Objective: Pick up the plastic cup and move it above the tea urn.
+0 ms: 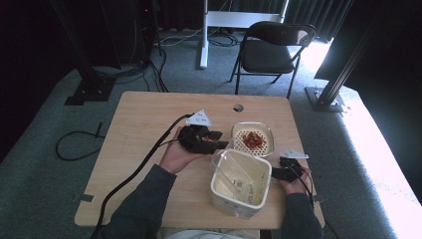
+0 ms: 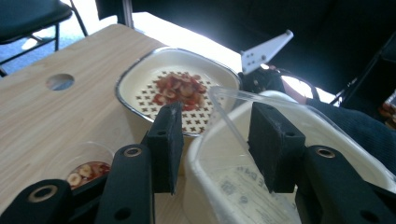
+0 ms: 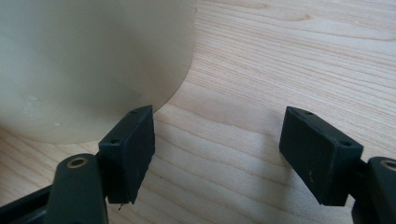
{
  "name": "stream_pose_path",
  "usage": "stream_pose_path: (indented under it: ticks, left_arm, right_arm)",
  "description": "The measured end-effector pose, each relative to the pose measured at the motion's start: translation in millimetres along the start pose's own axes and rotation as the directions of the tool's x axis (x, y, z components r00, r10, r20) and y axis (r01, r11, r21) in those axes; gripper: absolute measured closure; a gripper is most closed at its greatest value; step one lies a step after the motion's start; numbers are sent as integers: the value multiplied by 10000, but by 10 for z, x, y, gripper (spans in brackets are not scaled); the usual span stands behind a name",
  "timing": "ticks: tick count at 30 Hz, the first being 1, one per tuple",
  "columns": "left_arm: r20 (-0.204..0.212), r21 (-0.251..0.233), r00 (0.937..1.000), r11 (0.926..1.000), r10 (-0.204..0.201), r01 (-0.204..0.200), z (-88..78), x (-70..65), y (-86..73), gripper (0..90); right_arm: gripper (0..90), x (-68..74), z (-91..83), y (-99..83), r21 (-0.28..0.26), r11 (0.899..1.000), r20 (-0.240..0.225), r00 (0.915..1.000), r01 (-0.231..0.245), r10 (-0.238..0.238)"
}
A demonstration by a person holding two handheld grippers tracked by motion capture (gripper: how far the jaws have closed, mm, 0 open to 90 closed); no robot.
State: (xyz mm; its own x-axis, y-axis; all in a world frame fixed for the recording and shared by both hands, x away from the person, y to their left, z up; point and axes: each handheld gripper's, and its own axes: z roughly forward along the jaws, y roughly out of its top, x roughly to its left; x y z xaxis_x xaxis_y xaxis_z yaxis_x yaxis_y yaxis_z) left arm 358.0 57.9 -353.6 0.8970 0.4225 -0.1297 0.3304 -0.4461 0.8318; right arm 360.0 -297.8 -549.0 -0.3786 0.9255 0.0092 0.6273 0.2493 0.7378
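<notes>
A tall cream rectangular plastic tub (image 1: 242, 183) stands upright and open at the table's near edge, a clear plastic sheet (image 2: 223, 109) leaning inside it, just beside a white perforated dish of red slices (image 1: 253, 137).

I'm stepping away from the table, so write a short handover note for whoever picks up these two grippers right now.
Left gripper: jaws open, held at the near rim of the tall cream plastic container, nothing gripped.
Right gripper: open, low over the wooden table beside that container's right wall, nothing between its jaws.
Things: a clear plastic sheet stands inside the container. Behind it sits the shallow white metal-rimmed dish holding red dried fruit slices. A small clear cup with a few slices sits by the left gripper.
Done: unclear from here.
Left: probably getting the slices into the container.
</notes>
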Motion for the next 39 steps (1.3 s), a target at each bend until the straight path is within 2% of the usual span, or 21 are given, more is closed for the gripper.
stream_pose_path:
  ticks: [3, 8, 11, 12, 15, 17, 19, 20, 21, 22, 23, 24, 27, 32, 39]
  left_arm:
    - [-22, 222, 10000, 9997, 38, -37, 38, -18, -16, 568]
    - [-258, 427, 9988, 9983, 406, -395, 33, -22, -14, 789]
    - [-314, 421, 9987, 9984, 399, -386, 20, -8, -10, 818]
    - [-579, 287, 9977, 9990, 360, -344, -32, 35, 7, 841]
    - [-726, -195, 9973, 9997, 121, -135, -137, 102, 57, 863]
    - [-922, -368, 9957, 9992, 113, -147, -186, 108, 110, 867]
    - [-947, -668, 9953, 9974, 187, -251, -208, 65, 175, 869]
    - [-790, -862, 9965, 9957, 278, -346, -218, 37, 202, 862]
    - [-790, -862, 9965, 9957, 278, -346, -218, 37, 202, 799]
    - [-790, -862, 9965, 9957, 278, -346, -218, 37, 202, 799]
    - [-705, -1175, 9953, 9903, 663, -743, -232, -54, 257, 799]
    - [-684, -1248, 9951, 9890, 710, -791, -235, -73, 269, 684]
    - [-659, -1243, 9954, 9892, 693, -771, -232, -85, 280, 656]
    - [-810, -996, 9948, 9925, 624, -704, -208, -38, 246, 624]
    - [-946, -942, 9934, 9928, 652, -741, -184, 13, 221, 597]
  right_arm:
    - [260, -1, 0, 0, -6, 10000, -3, 10000, 3, -3]
    - [260, 0, 0, 0, -6, 10000, -3, 10000, 1, -1]
    - [260, 0, 0, 0, -6, 10000, -4, 10000, -4, 4]
    - [260, 0, 0, 0, -6, 10000, -8, 10000, 0, 0]
    - [260, -1, 0, 0, -4, 10000, -7, 10000, 13, -13]
    - [260, -1, 0, 0, -7, 10000, -1, 10000, 6, -6]
    - [260, 0, 0, 0, -3, 10000, -6, 10000, 1, -1]
    - [260, 0, 0, 0, -3, 10000, -7, 10000, -3, 3]
    - [260, 0, 0, 0, -3, 10000, -7, 10000, -3, 3]
    - [260, 0, 0, 0, -5, 10000, -5, 10000, -1, 1]
    - [260, 0, 0, 0, -5, 10000, -5, 10000, -1, 1]
    - [260, -1, 0, 0, -7, 10000, -2, 10000, 7, -7]
    - [260, -1, 0, 0, -6, 10000, -5, 10000, 12, -12]
    - [260, -1, 0, 0, -4, 10000, -7, 10000, 12, -12]
    - [260, -1, 0, 0, -3, 10000, -8, 10000, 6, -6]
